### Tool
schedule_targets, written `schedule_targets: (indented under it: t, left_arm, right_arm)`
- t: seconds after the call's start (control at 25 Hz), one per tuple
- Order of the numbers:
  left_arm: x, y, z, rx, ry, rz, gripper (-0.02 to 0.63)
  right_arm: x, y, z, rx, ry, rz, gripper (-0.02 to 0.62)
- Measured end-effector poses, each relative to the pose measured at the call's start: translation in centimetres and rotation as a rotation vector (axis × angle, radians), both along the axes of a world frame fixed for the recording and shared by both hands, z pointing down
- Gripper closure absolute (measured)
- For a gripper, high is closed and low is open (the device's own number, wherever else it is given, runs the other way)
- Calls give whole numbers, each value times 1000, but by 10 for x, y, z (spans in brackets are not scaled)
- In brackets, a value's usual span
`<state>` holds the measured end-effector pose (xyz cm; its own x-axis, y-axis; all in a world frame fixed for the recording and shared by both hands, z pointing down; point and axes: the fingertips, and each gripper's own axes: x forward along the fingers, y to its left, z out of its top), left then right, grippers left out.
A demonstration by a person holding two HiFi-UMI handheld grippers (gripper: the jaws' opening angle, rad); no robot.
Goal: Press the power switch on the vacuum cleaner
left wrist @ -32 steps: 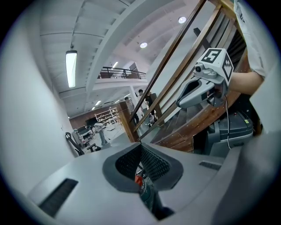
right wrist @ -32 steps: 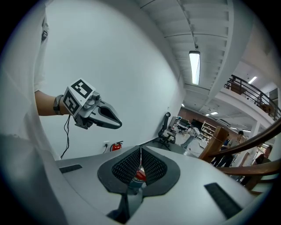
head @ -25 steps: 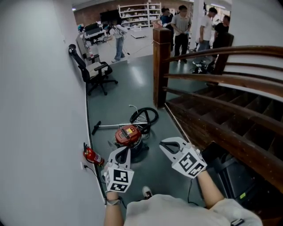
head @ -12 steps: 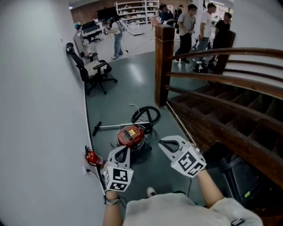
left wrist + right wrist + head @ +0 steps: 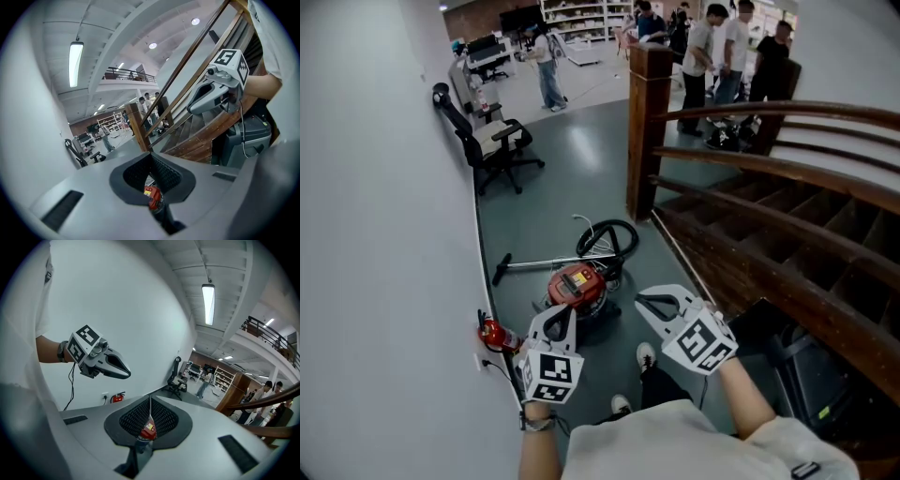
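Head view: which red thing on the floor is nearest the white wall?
The small red fire extinguisher, at the foot of the wall; the round red vacuum cleaner sits farther out.

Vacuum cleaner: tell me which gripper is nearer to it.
Left. In the head view the left gripper overlaps the near edge of the vacuum cleaner; the right gripper sits off to its right, with bare floor between them.

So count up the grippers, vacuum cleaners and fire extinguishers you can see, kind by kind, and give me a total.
grippers: 2, the left gripper and the right gripper
vacuum cleaner: 1
fire extinguisher: 1
total: 4
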<state>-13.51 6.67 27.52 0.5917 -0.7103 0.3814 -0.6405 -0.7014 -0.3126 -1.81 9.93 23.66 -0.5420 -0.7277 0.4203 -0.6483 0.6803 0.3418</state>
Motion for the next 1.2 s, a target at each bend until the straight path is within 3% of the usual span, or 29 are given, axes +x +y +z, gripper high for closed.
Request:
schedule_targets:
  t: [0.36,0.6,1.2]
  left_arm:
    - [-5,-48,7,-7,-10,-61,607]
    - [13,-86,14,-20,-6,-85,607]
    - [43,-158,40,-67,-7,-67,607]
  right_arm:
    - [6,-52,7,-6,-8,-37,565]
    - [19,-89,19,-21,0,-67,565]
    - [44,-169,37,-38,-1,-45,566]
